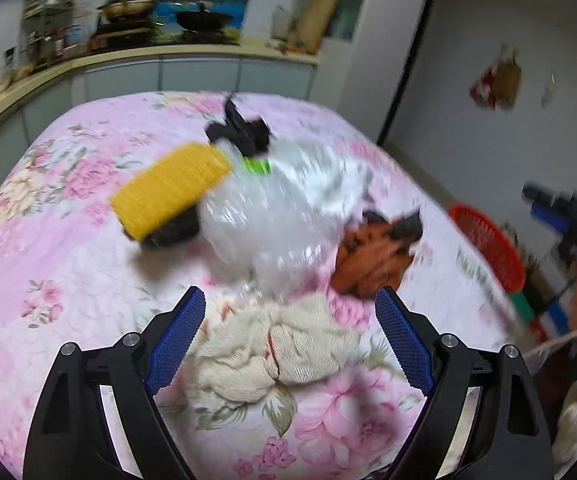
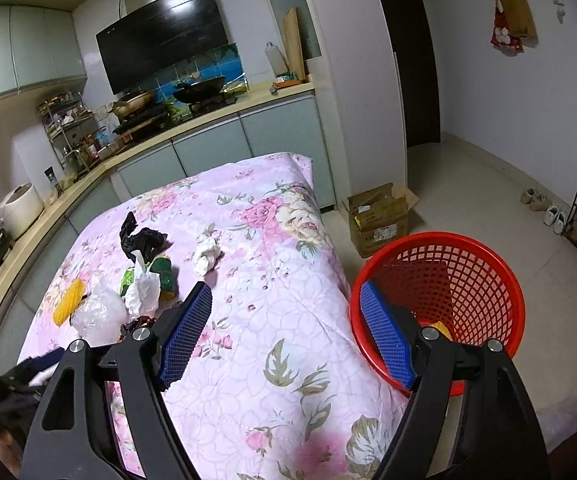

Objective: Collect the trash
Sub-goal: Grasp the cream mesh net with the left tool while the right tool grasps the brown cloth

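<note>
Crumpled tissue [image 1: 276,352] lies between the left gripper's [image 1: 290,312] wide-open jaws (right gripper [image 2: 286,308] also spread, empty).

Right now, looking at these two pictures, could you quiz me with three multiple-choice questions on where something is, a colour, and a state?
1. Where does the red plastic mesh basket stand?
A. on the kitchen counter
B. on the floor beside the floral-covered table
C. on the stove

2. What colour are the ribbed pads on the left gripper?
A. blue
B. green
C. white

3. How is the right gripper set?
A. shut on a bag
B. shut on nothing
C. open, holding nothing

Answers:
1 B: in the right wrist view the basket sits low, past the table's edge, on the tiled floor.
2 A: both pads show blue.
3 C: its fingers stand wide apart with only cloth and basket behind them.
</note>
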`<state>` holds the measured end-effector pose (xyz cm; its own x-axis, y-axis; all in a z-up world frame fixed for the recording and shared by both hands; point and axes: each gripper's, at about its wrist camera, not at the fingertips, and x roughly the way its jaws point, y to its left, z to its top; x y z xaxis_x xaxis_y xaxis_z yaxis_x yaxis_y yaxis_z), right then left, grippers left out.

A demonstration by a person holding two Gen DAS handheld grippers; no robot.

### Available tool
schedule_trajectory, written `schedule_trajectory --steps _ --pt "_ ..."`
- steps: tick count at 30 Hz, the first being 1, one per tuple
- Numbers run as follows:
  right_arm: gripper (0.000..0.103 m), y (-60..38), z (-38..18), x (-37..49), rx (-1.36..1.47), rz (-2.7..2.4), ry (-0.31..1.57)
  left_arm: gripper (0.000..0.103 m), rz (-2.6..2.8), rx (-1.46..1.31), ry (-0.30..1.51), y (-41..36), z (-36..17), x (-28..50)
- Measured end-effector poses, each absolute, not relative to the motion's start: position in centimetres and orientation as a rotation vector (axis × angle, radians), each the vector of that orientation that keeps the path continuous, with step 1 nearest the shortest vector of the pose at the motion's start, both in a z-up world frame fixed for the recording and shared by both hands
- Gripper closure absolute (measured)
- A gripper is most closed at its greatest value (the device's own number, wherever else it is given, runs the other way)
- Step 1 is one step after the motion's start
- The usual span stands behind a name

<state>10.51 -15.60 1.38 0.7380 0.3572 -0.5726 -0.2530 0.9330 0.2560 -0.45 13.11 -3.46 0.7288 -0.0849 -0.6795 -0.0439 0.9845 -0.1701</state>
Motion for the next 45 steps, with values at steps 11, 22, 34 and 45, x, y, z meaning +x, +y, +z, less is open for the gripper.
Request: schedule_trajectory --steps 11,22,34,45 --pt "0.023 -14.3 0.3 10.3 0.153 0.343 0.683 0.040 -0.029 -0.099 0.829 13.0 -6.7 0.0" --pt "0.023 -12.1 -0.7 9.9 0.113 0.390 0.706 0.061 -0.017 -0.132 0.791 14.5 -5.0 -0.3" --pt "0.022 -5.4 -2.8 8.9 0.054 0.556 0.768 0.061 0.045 -0.167 0.651 16.0 -0.2 -2.2" --pt "0.015 1.5 -5.3 10.1 -0.055 0.612 0.840 0.061 0.053 -0.213 0.625 17.1 -0.1 -2.2"
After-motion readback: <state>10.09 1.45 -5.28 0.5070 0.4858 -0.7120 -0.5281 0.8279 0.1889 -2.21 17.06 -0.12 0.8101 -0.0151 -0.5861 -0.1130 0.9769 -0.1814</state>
